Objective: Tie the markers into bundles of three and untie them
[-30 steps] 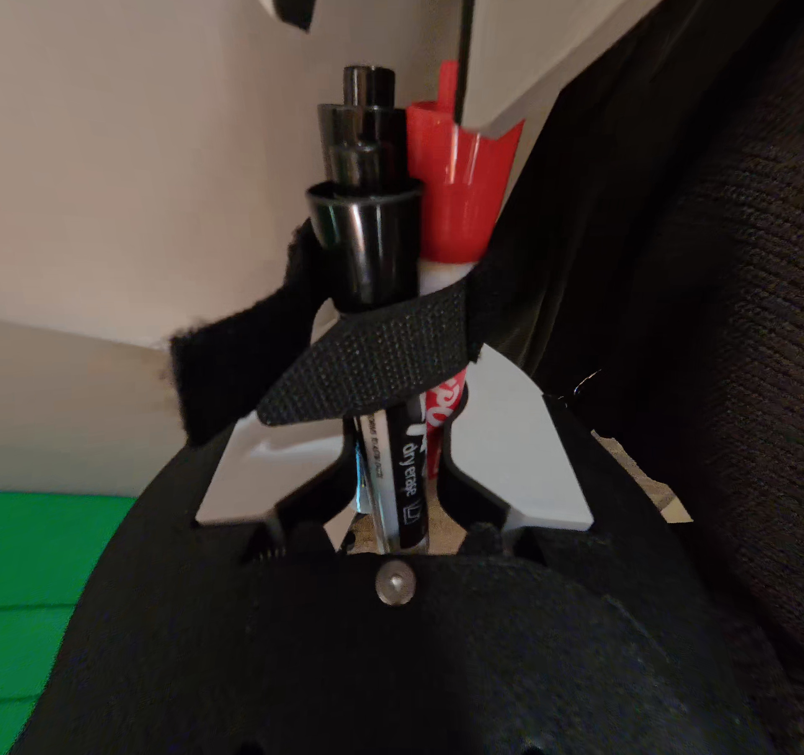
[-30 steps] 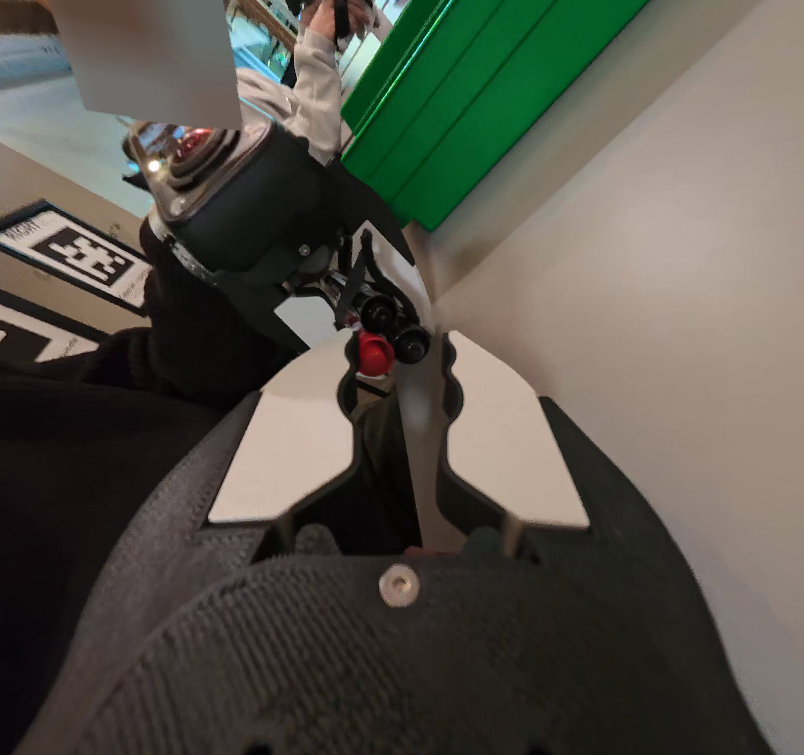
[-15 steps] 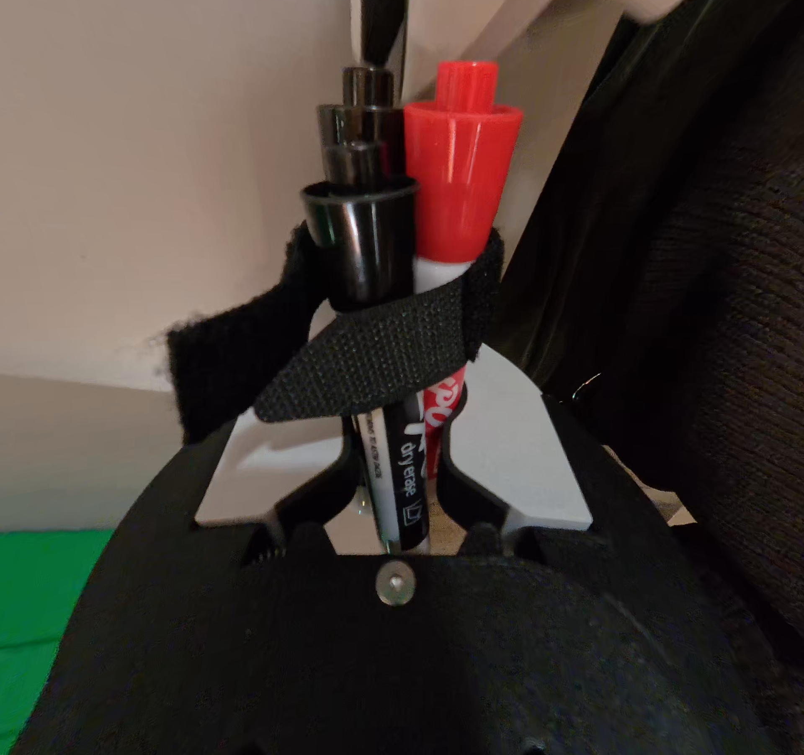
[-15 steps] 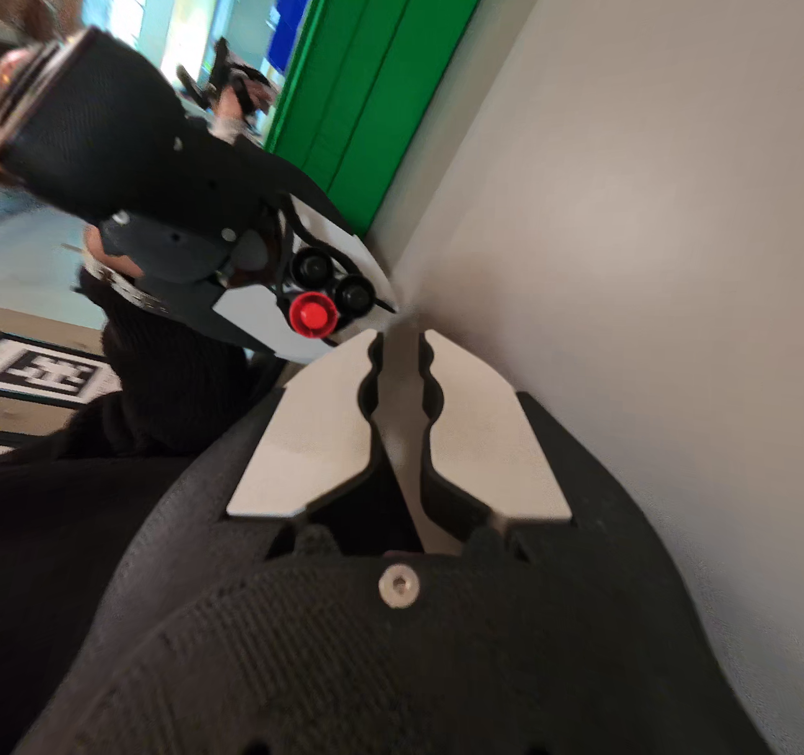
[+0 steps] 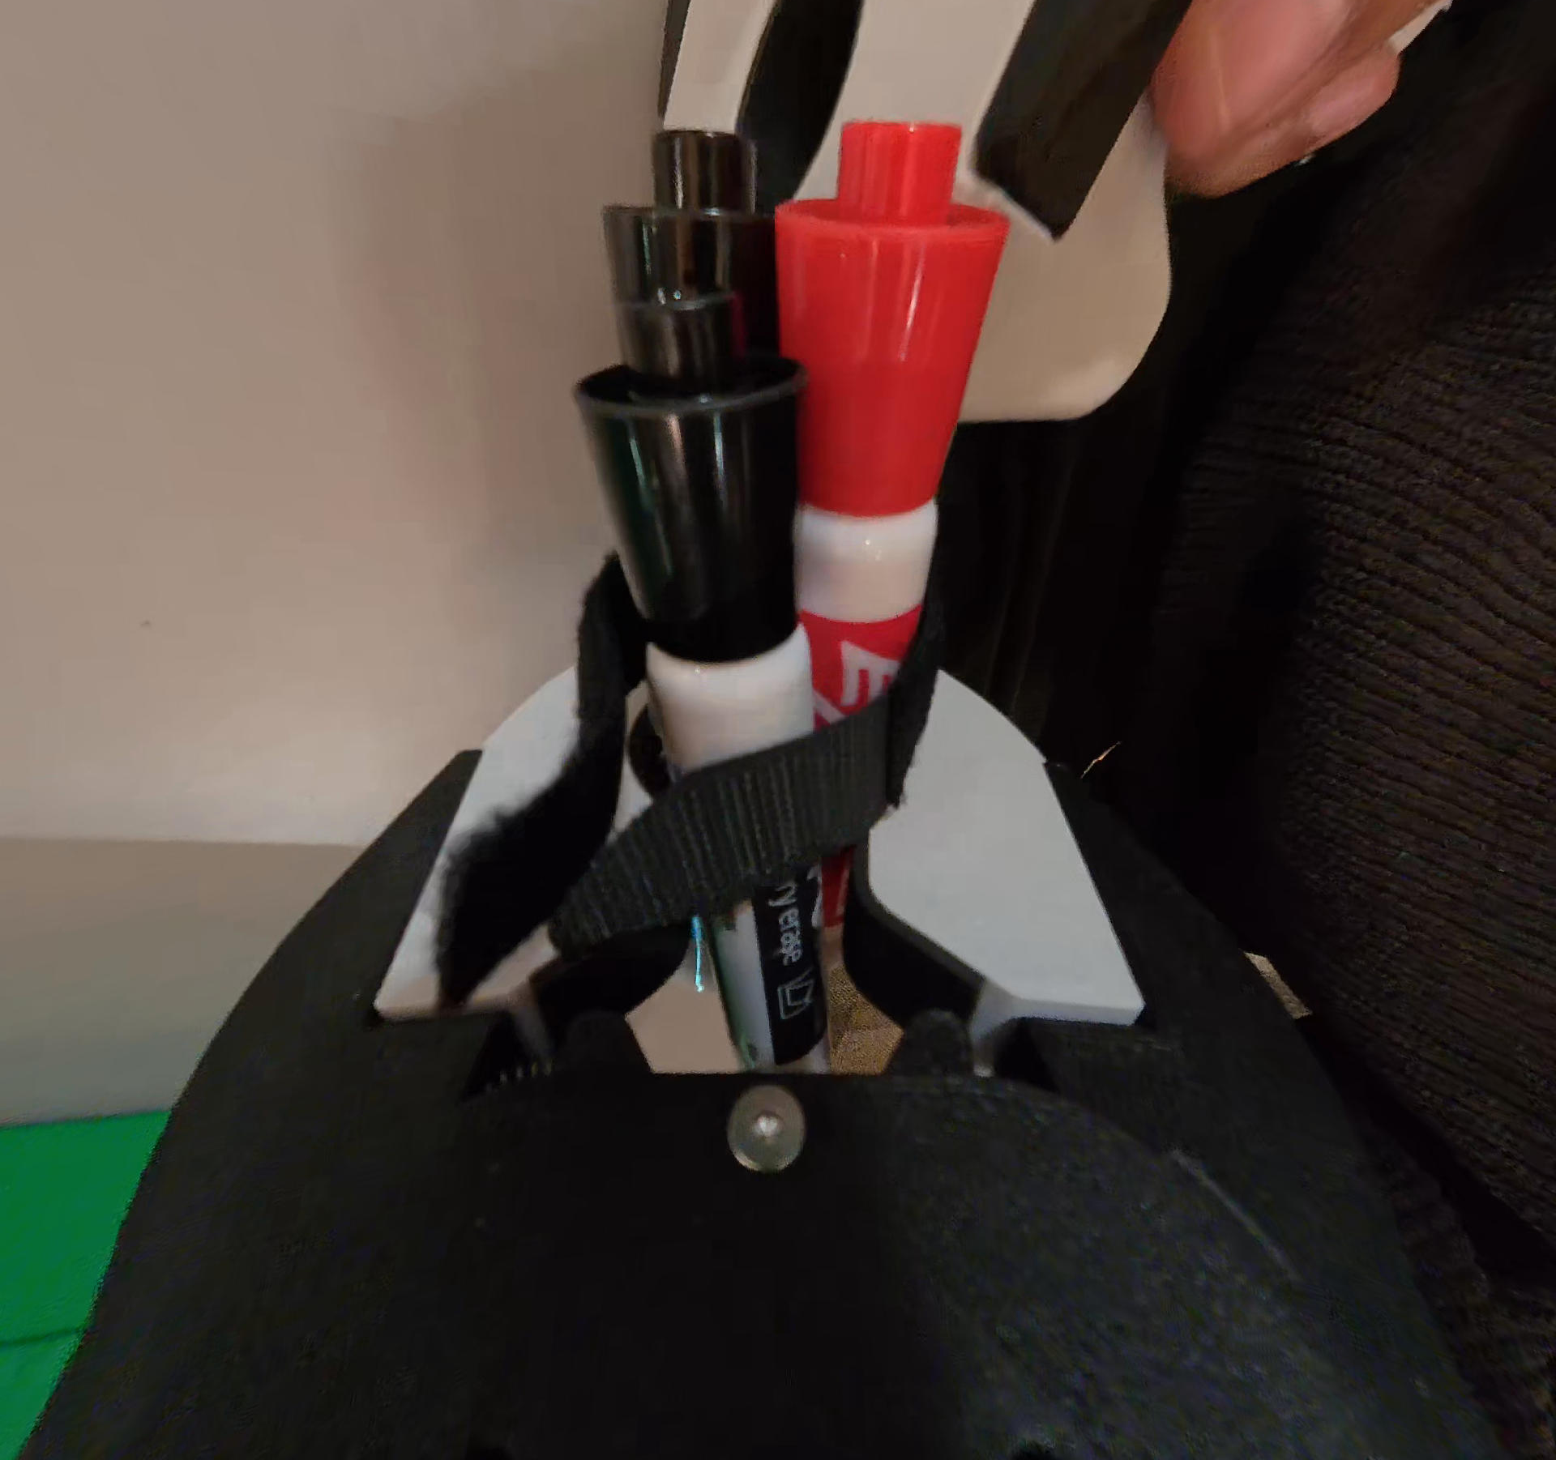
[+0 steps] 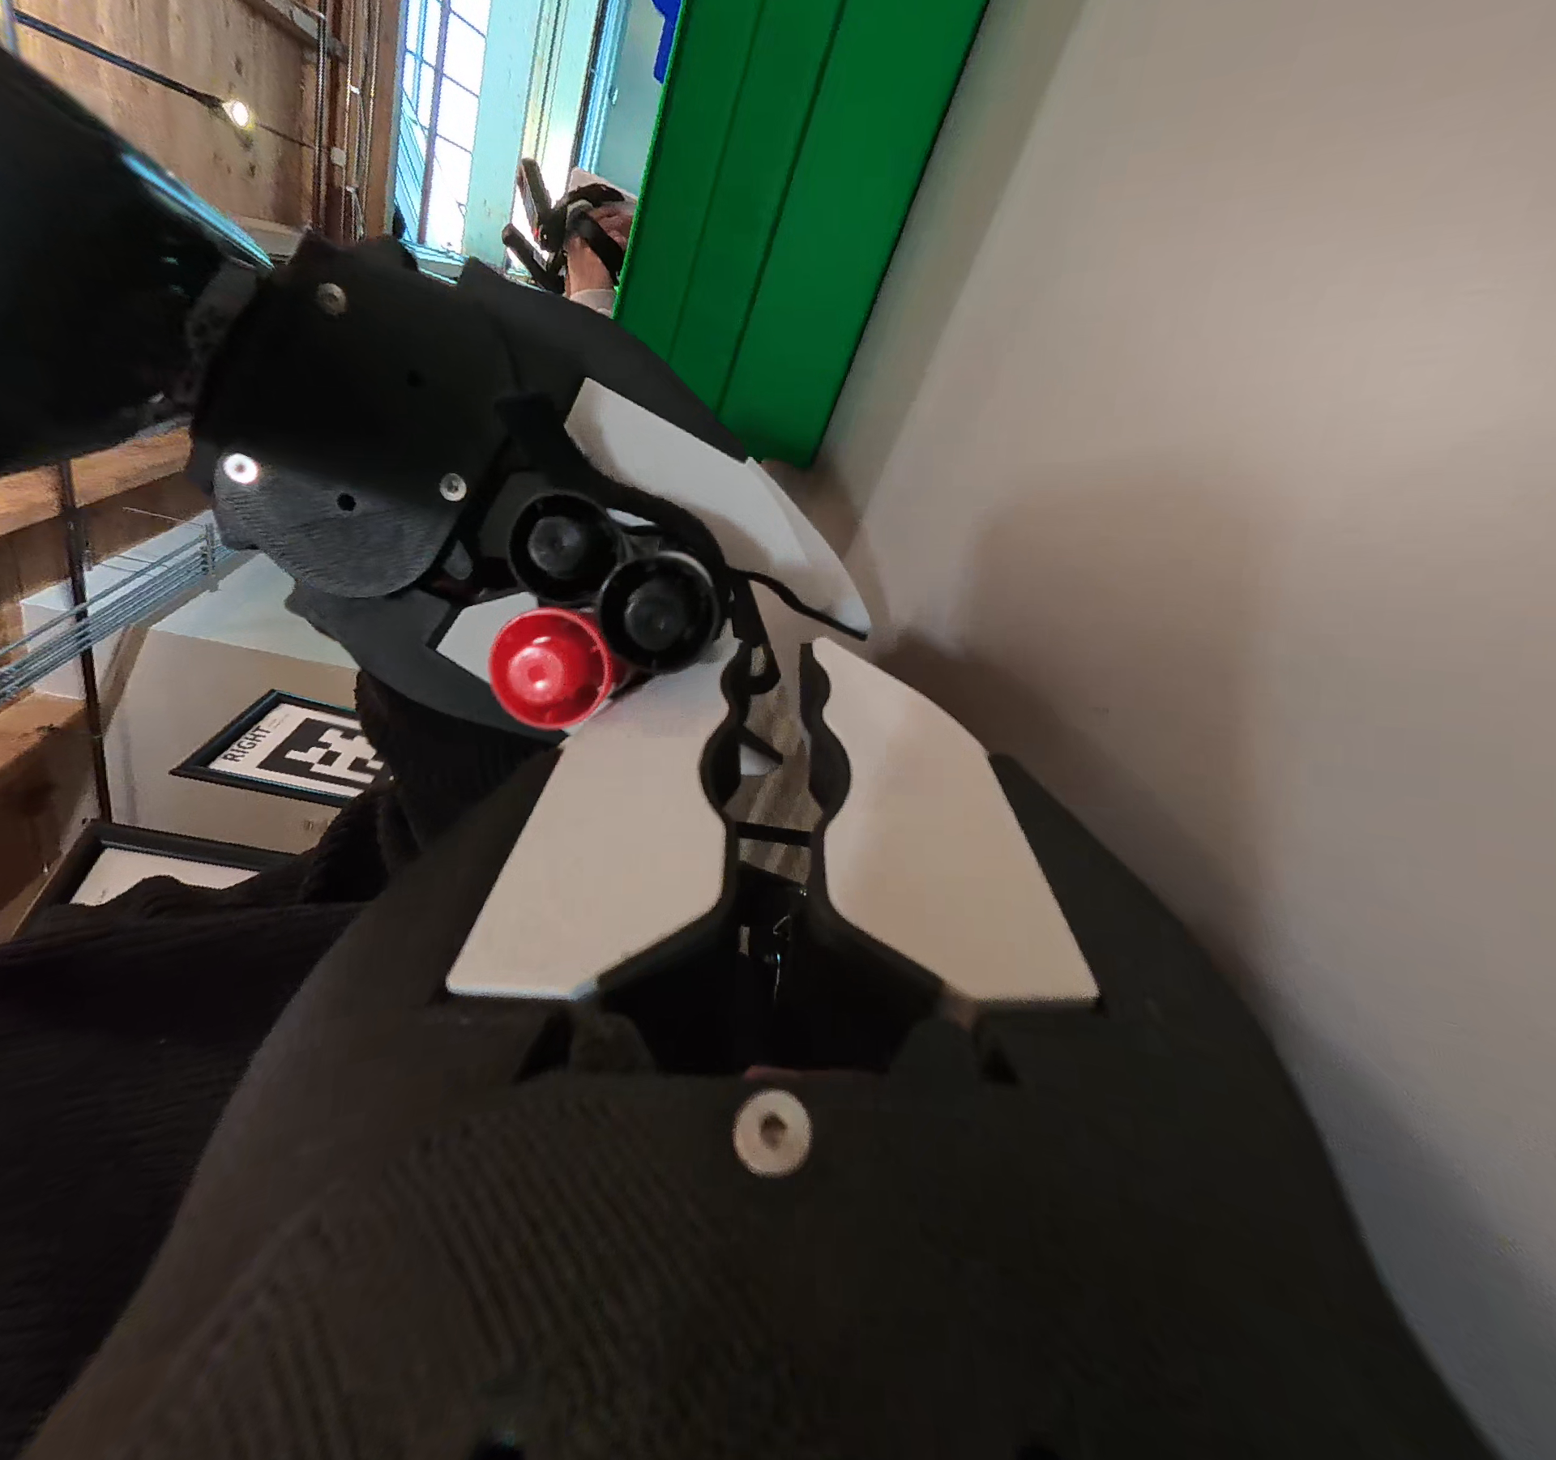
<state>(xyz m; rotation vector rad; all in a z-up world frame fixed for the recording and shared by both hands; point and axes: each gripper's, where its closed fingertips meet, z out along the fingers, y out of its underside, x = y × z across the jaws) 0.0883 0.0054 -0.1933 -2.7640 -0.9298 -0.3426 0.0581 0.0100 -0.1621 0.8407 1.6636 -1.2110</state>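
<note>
The wall [image 5: 295, 325] is the biggest thing here, pale and plain, running close along one side of both tools, with a green panel [image 6: 783, 182] standing against it farther off. A black knitted sleeve [image 5: 1389, 662] fills the other side of the left wrist view.

The left tool [image 5: 770, 813] is clenched on a bundle of markers [image 5: 758, 578]: two with black caps and one with a red cap [image 5: 884, 342], all three pointing forward out of the tool. A black hook-and-loop strap [image 5: 732, 839] runs loosely round the barrels just above the fingertips, one fuzzy end hanging free to the side.

The right tool [image 6: 770, 712] has its jaws nearly together with only a narrow gap; something thin and dark shows inside that gap, but I cannot tell whether it is being gripped. Its tips sit just beside the capped ends of the markers, and a hand [image 5: 1280, 47] is on its body.

Risks, as I judge them:
- The strap looks slack and slanted, so the markers could splay or slide out one at a time if the left tool eases its grip.
- A pull on the strap or on one cap could drag the whole bundle forward instead of freeing one piece.
- Both tools are close to the wall; a sideways swing could knock a fingertip against it and jolt the bundle.
</note>
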